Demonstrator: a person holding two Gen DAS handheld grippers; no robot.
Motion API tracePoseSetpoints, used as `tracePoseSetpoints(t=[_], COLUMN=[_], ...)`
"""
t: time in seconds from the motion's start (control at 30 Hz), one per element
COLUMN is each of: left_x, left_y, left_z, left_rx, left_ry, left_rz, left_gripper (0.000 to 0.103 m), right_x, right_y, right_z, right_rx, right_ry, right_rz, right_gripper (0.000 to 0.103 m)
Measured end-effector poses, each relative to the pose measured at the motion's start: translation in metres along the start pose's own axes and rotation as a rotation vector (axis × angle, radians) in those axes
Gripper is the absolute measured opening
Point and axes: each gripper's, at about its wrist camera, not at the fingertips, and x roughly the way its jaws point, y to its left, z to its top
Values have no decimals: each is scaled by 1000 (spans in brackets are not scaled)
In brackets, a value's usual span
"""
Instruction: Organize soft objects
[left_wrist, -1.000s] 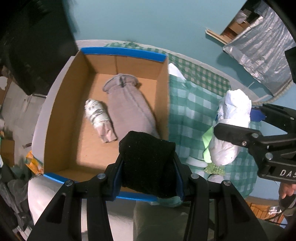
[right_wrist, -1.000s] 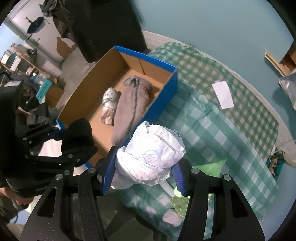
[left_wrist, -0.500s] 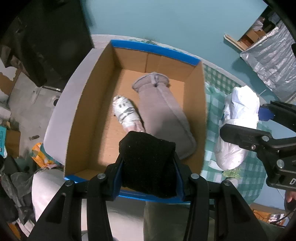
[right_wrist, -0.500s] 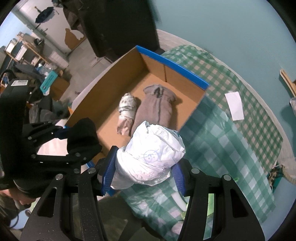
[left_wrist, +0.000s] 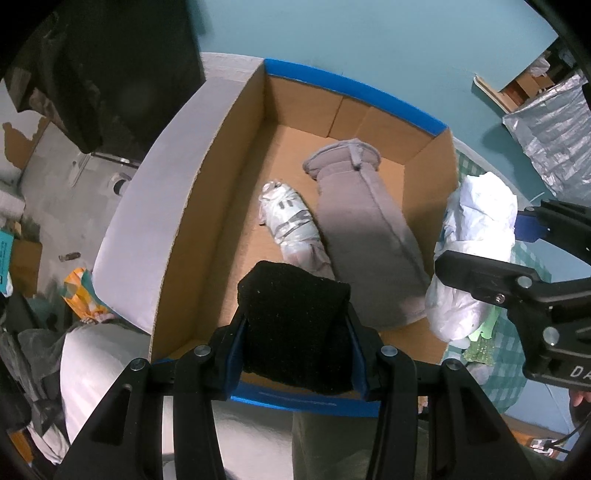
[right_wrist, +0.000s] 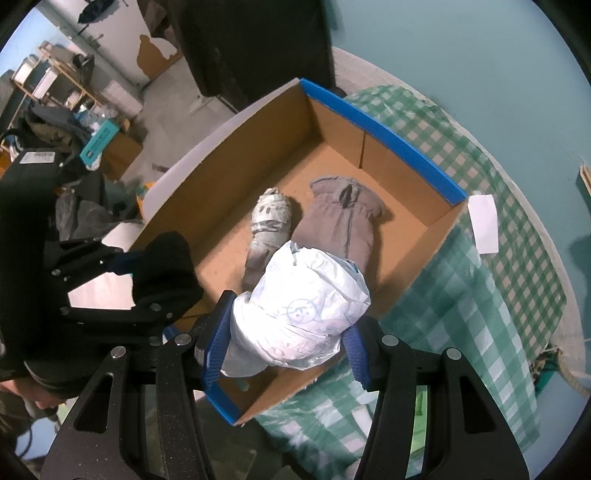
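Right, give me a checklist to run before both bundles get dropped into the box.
1. Left gripper clamped on the black bundle: ok.
2. Right gripper clamped on the white bundle: ok.
3. Both bundles over the cardboard box: ok.
4. Bare floor left beside the silver roll and grey roll: ok.
5. Grippers clear of each other: ok.
6. Height above the box floor: cannot tell.

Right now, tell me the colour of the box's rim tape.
Blue, on the cardboard box's rim; clearest in the right wrist view.
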Motion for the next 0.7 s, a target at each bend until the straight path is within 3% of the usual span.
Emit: tracePoseSetpoints(t=[0.4, 0.47, 0.57, 0.7], left_x=[18, 19, 18, 14], left_y=[13, 14, 15, 14], left_z=[4, 3, 2, 1], left_rx=[-30, -39, -46, -49], left_ry=[41, 44, 42, 32], left_rz=[15, 14, 16, 10], left_gripper=[53, 57, 65, 72], right_x=[16, 16, 16, 13], right_y=[0, 0, -1, -2], right_z=[7, 8, 9, 6], right_rx=[29, 32, 37, 43], right_ry=[39, 31, 24, 9], right_rz=[5, -10, -27, -44], right_gripper=[56, 59, 79, 82])
